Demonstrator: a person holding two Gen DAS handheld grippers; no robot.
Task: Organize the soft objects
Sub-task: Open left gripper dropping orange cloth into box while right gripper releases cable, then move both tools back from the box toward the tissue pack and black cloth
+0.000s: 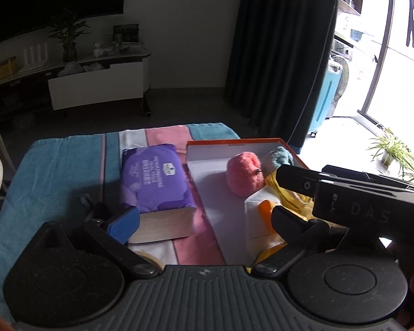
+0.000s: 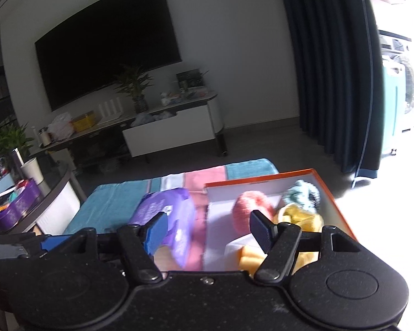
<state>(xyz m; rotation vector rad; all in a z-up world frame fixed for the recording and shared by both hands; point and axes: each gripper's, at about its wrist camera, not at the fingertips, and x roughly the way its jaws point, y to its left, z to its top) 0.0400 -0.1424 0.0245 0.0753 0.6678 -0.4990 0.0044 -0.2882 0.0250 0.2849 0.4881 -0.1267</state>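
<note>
An orange-rimmed box [image 1: 204, 204] lies on a striped towel [image 1: 69, 171]. Inside are a pink fluffy ball [image 1: 244, 172], a teal fluffy ball [image 1: 281, 155], a yellow cloth [image 1: 287, 193] and a white tissue pack [image 1: 258, 215]. A purple wipes pack [image 1: 156, 178] lies left of the box. My left gripper [image 1: 204, 218] is open and empty above the box's near end. The right gripper's body [image 1: 358, 195] crosses in from the right. In the right wrist view my right gripper [image 2: 208, 231] is open and empty above the purple pack [image 2: 168, 212], box [image 2: 334, 198] and pink ball [image 2: 248, 207].
A TV stand [image 1: 96, 82] with plants and clutter stands across the floor. Dark curtains [image 1: 278, 55] hang to the right, with a blue suitcase [image 1: 325, 93] beyond. A side table [image 2: 13, 201] with a purple tin stands at left.
</note>
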